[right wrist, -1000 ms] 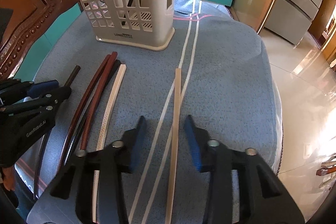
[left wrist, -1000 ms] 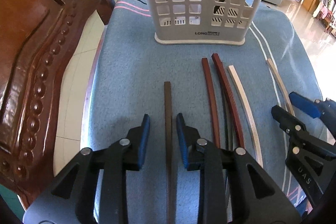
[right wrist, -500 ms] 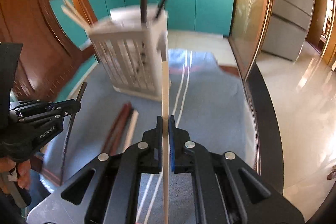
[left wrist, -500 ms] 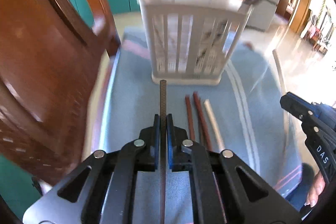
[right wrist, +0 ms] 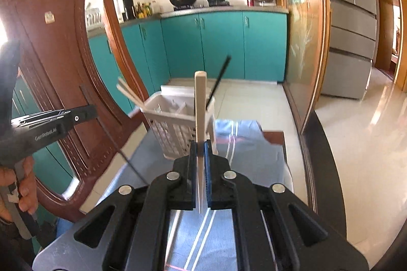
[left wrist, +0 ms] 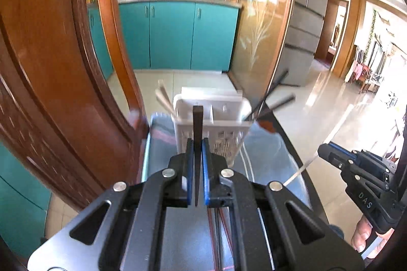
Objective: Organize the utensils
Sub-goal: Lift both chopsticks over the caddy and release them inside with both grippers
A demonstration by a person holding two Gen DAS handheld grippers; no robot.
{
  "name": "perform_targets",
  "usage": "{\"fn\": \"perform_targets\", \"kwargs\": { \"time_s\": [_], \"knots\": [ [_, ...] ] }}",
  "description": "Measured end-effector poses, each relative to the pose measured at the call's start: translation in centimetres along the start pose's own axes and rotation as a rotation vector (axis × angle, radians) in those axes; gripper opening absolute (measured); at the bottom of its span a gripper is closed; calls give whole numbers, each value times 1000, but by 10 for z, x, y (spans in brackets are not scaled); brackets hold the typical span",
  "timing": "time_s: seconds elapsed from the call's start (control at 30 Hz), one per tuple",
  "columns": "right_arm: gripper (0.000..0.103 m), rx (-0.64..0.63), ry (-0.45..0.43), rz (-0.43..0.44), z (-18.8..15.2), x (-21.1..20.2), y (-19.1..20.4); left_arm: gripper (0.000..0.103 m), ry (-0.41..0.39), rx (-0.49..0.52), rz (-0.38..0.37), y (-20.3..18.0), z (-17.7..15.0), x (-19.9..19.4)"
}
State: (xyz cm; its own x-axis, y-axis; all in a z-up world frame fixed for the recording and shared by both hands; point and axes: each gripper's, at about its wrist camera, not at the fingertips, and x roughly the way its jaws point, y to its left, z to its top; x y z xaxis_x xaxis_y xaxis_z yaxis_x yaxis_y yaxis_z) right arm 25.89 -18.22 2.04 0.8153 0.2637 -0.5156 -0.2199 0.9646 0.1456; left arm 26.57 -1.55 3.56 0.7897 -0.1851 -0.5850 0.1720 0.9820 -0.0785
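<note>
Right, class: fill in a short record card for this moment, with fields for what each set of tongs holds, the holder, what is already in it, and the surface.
Left tongs: shut on a dark brown chopstick, pointing up and forward
Right tongs: shut on a pale wooden chopstick, also held upright
Holder: white slotted utensil basket, standing on the table
Already in basket: pale chopsticks leaning left, black chopsticks leaning right
Surface: blue cloth with white stripes
Background: teal kitchen cabinets
</note>
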Motion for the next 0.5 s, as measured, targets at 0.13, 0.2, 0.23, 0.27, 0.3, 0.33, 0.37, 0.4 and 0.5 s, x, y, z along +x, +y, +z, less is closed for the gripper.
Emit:
{"fn": "perform_targets", "kwargs": {
  "time_s": [0.13, 0.2, 0.23, 0.27, 0.3, 0.33, 0.37, 0.4, 0.5],
  "knots": [
    [6, -40, -79, 27, 37, -18, 9, 7, -69, -24, -29, 7, 40, -20],
    [6, -57, -138, 48, 63, -27, 16, 7, -124, -34, -20, 8, 63, -26],
    [6, -60, -163, 54, 73, -32, 18, 7, -150, -41, -16, 8, 73, -29],
    [6, -63, -201, 51, 84, -36, 21, 7, -172, -54, -17, 10, 82, -31],
    [6, -65, -229, 44, 92, -39, 23, 7, -203, -79, -15, 12, 95, -33],
    [6, -62, -261, 38, 103, -41, 24, 7, -222, -89, -8, 13, 100, -35],
    [6, -56, -274, 40, 109, -40, 24, 7, -248, -98, 6, 13, 106, -33],
    [6, -41, -281, 45, 117, -35, 23, 7, -277, -108, 28, 15, 111, -29],
    [6, -31, -280, -15, 120, -7, 24, 7, -281, -125, 60, 16, 111, 0]
  ]
}}
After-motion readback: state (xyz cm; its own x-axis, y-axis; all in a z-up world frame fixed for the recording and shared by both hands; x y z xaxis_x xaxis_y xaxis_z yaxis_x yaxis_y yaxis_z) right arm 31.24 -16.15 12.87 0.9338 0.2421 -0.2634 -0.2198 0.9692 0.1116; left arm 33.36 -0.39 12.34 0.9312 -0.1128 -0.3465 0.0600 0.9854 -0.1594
